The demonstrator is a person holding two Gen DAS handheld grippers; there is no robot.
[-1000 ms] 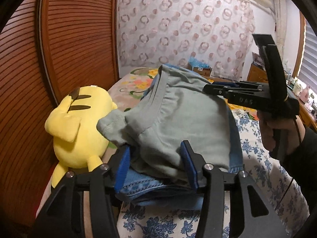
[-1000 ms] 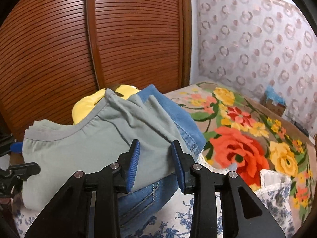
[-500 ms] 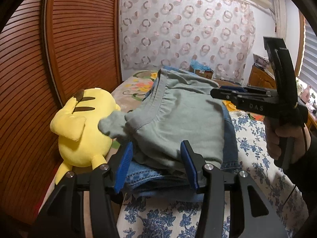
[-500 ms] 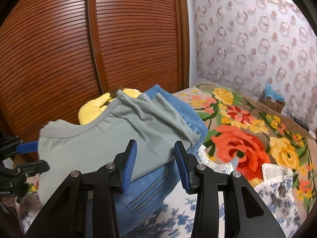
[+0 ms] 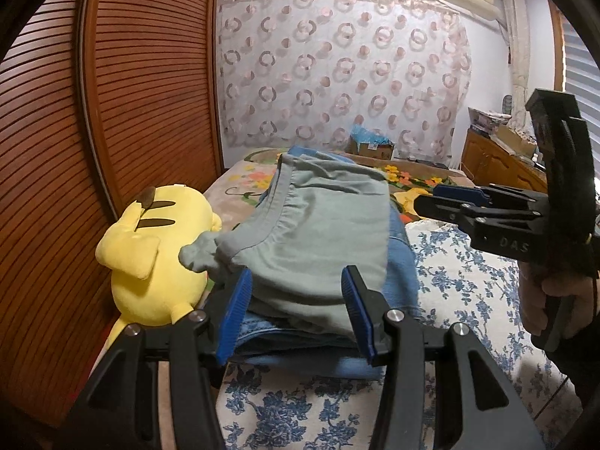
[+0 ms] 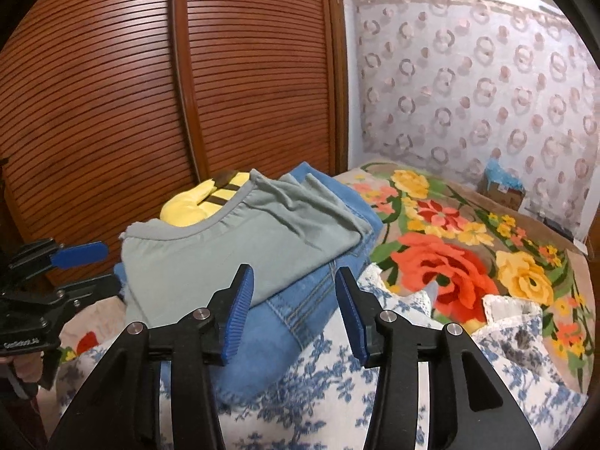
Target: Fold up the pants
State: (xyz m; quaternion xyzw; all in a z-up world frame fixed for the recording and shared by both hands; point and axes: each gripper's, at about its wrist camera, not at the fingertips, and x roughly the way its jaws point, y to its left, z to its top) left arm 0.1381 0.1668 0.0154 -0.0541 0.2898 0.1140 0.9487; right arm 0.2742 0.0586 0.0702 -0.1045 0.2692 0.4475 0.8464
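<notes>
1. While both tools hang apart from the cloth, the grey-green pants (image 5: pixel 315 240) lie folded on top of a folded pair of blue jeans (image 5: pixel 403 262), the stack resting on the bed (image 5: pixel 468 300) over a blue-flowered white cover
2. Left gripper (image 5: pixel 300 311), seen from its own camera, has its blue pads spread wide at the near edge of the stack, released, with nothing between them; whether a pad touches the cloth I cannot tell
3. Right gripper (image 6: pixel 292 311) is likewise released, pads apart, just in front of the jeans' edge
4. From the left wrist view the right gripper (image 5: pixel 450 202) sits at 3 o'clock of the stack, its tips near but clear of the fabric, a hand (image 5: pixel 551 307) on its handle
5. From the right wrist view the left gripper (image 6: pixel 82 262) is at 9 o'clock, just beside the pants' waistband end
6. A yellow plush toy (image 5: pixel 153 258) lies at 9 o'clock of the stack, touching the pants' corner, against the slatted wooden wardrobe door (image 5: pixel 112 112)
7. A floral blanket (image 6: pixel 450 262) spreads at 3 o'clock in the right view, with a cardboard box (image 6: pixel 502 191) by the patterned curtain (image 6: pixel 487 75)
</notes>
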